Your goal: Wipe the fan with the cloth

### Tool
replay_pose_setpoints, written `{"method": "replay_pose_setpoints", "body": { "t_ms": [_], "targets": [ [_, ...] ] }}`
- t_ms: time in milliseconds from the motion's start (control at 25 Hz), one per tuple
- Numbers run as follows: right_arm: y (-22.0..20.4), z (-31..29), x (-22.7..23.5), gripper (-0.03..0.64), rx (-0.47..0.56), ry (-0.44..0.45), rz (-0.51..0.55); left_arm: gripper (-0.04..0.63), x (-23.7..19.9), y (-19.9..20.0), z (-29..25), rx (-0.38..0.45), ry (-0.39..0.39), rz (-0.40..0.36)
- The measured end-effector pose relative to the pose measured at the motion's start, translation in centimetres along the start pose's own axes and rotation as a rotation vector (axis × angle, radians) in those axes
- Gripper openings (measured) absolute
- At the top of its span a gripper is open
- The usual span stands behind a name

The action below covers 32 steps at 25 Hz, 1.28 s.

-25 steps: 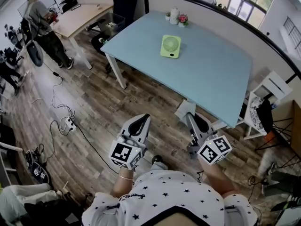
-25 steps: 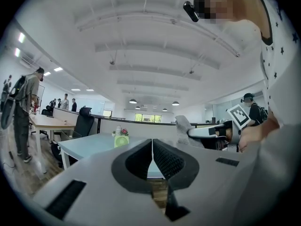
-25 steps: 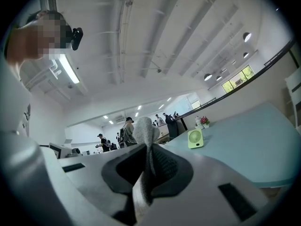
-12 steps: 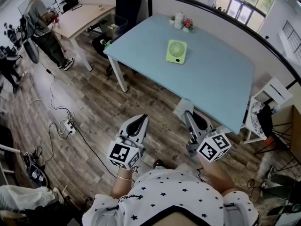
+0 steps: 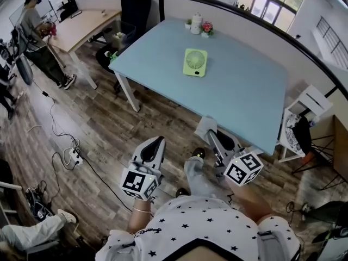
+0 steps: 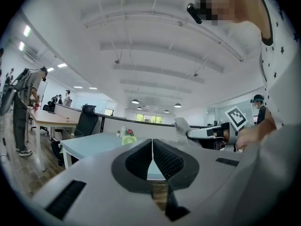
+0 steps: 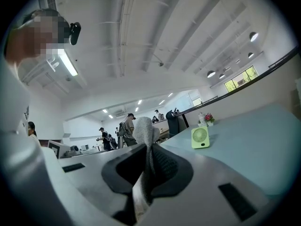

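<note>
Person stands short of the light-blue table (image 5: 247,94), both grippers low over the wood floor (image 5: 109,118). Right gripper (image 7: 148,161): jaws clamped on a grey cloth (image 7: 143,128), which sticks up past the tips. Left gripper (image 6: 152,150): jaws pressed together, nothing betw. them. Green desk fan (image 5: 195,62) sits mid-table toward the far side, well apart from both grippers. Flower pot (image 5: 206,28) near the far edge.
</note>
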State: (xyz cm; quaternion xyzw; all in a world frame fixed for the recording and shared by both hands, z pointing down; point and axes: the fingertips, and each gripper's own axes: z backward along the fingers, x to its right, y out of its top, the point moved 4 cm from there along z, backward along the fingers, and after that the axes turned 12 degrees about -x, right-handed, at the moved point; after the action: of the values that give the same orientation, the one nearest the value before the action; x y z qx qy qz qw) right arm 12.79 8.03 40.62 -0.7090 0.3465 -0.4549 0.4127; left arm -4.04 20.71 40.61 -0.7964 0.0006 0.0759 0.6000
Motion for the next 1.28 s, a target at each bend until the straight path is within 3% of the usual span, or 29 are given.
{"method": "replay_pose_setpoints", "body": {
  "t_ms": [280, 880, 1280],
  "targets": [
    [2.1, -3.8, 1.8, 0.028, -0.017, 0.027, 0.015, 0.032, -3.4, 0.9, -1.6, 0.006, 0.053, 0.018],
    [7.7, -13.4, 10.5, 0.028, -0.032, 0.058, 0.002, 0.032, -10.2, 5.4, -11.3, 0.003, 0.095, 0.005],
    [10.2, -17.4, 18.0, 0.028, -0.038, 0.041, -0.033, 0.032, -12.7, 8.5, -20.4, 0.0, 0.066, -0.03]
  ]
}}
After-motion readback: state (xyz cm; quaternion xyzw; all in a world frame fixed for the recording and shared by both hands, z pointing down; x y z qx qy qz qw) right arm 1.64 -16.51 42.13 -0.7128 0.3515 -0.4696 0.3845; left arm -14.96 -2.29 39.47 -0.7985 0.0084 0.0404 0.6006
